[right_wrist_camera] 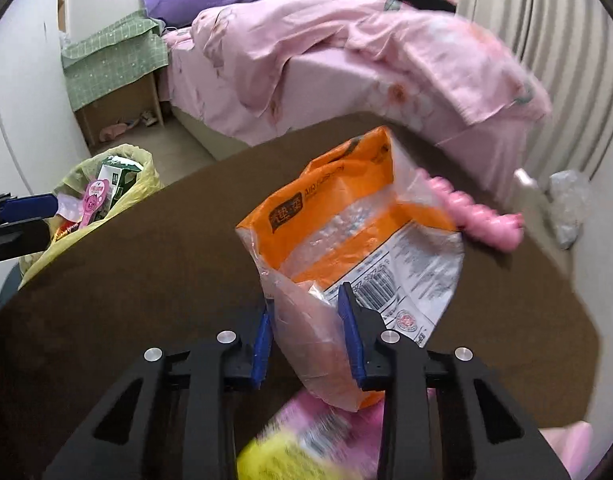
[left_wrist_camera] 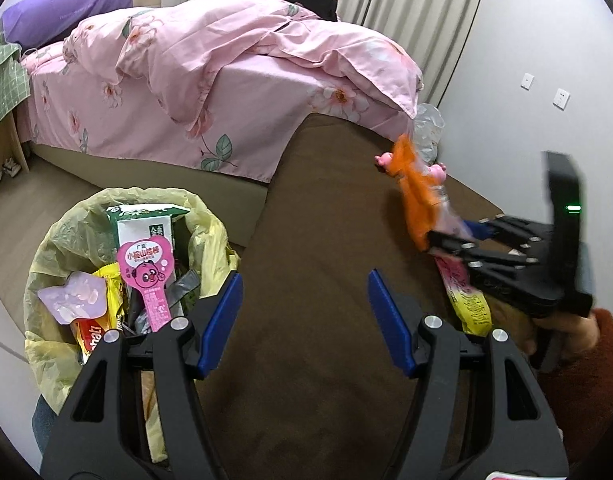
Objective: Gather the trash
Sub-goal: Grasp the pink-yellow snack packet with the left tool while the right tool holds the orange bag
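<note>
My right gripper (right_wrist_camera: 306,300) is shut on the lower end of an orange and clear snack bag (right_wrist_camera: 346,208), whose plastic is pinched between the blue pads above the brown table (right_wrist_camera: 166,280). The left wrist view shows that gripper (left_wrist_camera: 438,238) at the right, with the orange bag (left_wrist_camera: 414,196) sticking up from it. A pink and yellow wrapper (left_wrist_camera: 466,300) lies under it. My left gripper (left_wrist_camera: 304,276) stands open and empty over the table. Just left of it is the bin with a yellow liner (left_wrist_camera: 54,240), which holds a milk carton and several wrappers.
A pink toy (right_wrist_camera: 482,216) and crumpled clear plastic (right_wrist_camera: 570,200) lie at the table's far right edge. Beyond the table is a bed with a pink floral cover (left_wrist_camera: 226,68). A green-covered side table (right_wrist_camera: 114,64) stands by the wall. A hand in an orange sleeve (left_wrist_camera: 578,344) holds the right gripper.
</note>
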`<move>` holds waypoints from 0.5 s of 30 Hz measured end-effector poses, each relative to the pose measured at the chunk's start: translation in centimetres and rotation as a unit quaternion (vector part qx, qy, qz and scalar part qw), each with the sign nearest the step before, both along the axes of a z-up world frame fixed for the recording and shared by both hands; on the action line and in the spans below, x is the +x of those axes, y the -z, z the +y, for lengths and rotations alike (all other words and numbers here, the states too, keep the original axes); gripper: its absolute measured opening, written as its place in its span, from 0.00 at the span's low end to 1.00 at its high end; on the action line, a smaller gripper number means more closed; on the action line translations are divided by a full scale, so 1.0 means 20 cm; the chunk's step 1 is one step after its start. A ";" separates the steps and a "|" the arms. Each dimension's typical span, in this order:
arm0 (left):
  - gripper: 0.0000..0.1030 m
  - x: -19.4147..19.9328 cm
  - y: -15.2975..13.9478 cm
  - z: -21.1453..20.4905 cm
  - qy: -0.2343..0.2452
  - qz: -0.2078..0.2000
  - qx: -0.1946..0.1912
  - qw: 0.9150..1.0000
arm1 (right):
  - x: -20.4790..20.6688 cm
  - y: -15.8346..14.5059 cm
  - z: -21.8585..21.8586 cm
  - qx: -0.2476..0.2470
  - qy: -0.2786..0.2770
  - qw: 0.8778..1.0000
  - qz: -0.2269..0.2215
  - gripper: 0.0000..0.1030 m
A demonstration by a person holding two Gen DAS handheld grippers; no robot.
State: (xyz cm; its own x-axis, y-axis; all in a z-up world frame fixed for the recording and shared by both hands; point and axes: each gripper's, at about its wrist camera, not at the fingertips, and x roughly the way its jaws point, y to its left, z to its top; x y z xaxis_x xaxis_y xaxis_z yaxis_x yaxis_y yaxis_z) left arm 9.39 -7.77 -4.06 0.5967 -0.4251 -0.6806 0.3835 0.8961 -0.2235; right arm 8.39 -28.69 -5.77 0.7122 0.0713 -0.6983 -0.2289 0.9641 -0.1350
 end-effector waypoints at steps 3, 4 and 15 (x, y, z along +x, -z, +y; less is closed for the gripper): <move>0.59 -0.02 -0.01 -0.04 0.010 0.001 -0.002 1.000 | -0.15 -0.10 -0.07 0.017 0.013 0.999 -0.032 0.28; 0.59 -0.03 -0.01 -0.07 0.015 0.002 -0.005 1.000 | -0.21 -0.14 -0.11 0.019 0.022 0.999 -0.044 0.28; 0.62 -0.22 0.06 -0.51 0.144 0.019 0.000 0.989 | -0.69 -0.23 -0.40 0.017 0.121 0.990 -0.077 0.28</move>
